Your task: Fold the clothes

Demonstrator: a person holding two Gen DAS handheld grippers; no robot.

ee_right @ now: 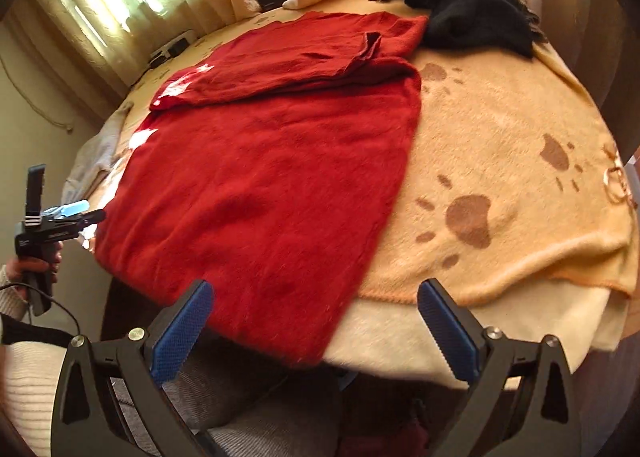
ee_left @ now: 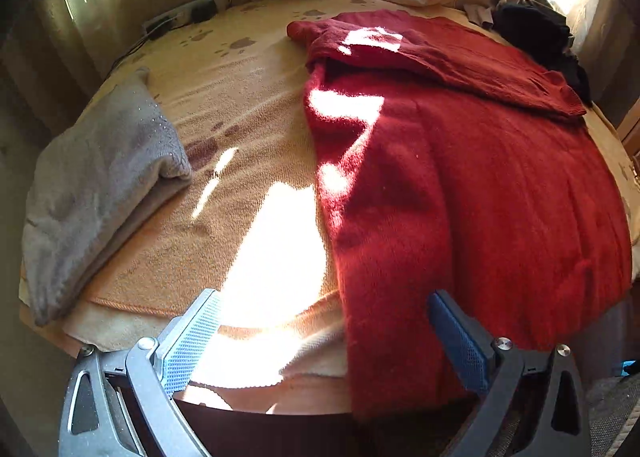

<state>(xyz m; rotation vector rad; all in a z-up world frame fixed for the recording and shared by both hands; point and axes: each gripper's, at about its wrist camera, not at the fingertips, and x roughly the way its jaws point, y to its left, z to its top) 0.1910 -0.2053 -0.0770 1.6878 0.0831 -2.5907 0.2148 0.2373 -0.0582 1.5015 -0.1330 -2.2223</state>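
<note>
Paw-print blanket (ee_right: 500,145) under red sweater (ee_right: 260,177); grey garment (ee_left: 100,177) at 9 o'clock. Left gripper (ee_left: 332,341), right gripper (ee_right: 316,329): wide, empty.

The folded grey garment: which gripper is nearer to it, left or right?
Left. The left gripper hovers open beside the grey garment; the right gripper hangs across the red sweater from it.

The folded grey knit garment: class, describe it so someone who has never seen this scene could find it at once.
Start at the table covered by a cream paw-print blanket. A big red fuzzy sweater fills its middle; the folded grey knit garment lies apart from it, at the table edge on the left gripper's side. Unlike the crumpled dark clothes pile at the far edge, it is pale and neatly folded.
</note>
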